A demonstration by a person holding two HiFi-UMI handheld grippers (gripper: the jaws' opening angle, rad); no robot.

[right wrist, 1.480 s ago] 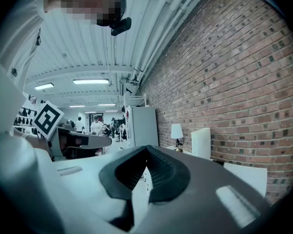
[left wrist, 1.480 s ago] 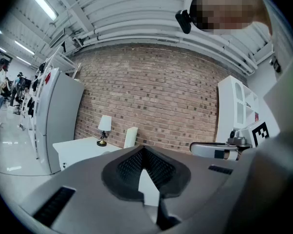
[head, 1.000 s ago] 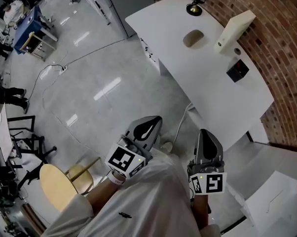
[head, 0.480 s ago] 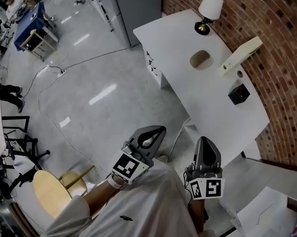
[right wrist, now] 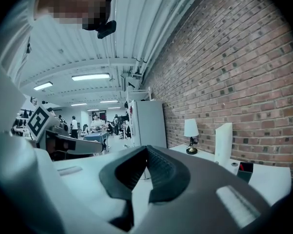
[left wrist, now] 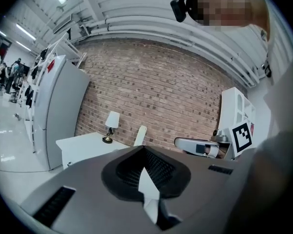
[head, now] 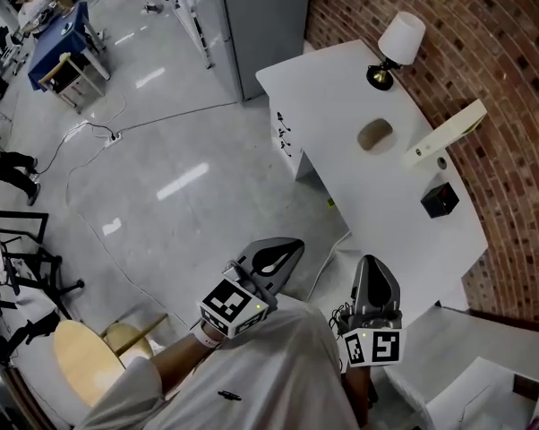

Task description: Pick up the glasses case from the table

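Observation:
The glasses case (head: 375,135), a tan oval, lies on the white table (head: 332,88) against the brick wall, between a lamp (head: 399,41) and a leaning white slab (head: 444,133). Both grippers are held close to my body, well short of the table and pointing toward it. My left gripper (head: 278,253) is shut with nothing in it; its jaws meet at the tip (left wrist: 144,147). My right gripper (head: 374,271) is shut and empty too (right wrist: 146,147). The case is hidden behind the jaws in both gripper views.
A black box (head: 440,201) sits on the table's near end. A grey cabinet (head: 252,16) stands at the table's far end. A round wooden stool (head: 90,361) is behind me at the left, and a cable (head: 117,124) runs over the glossy floor. White furniture (head: 466,392) is at the lower right.
The table has come nearer and sits lower in the head view. Both grippers have travelled toward it with me, side by side, still shut.

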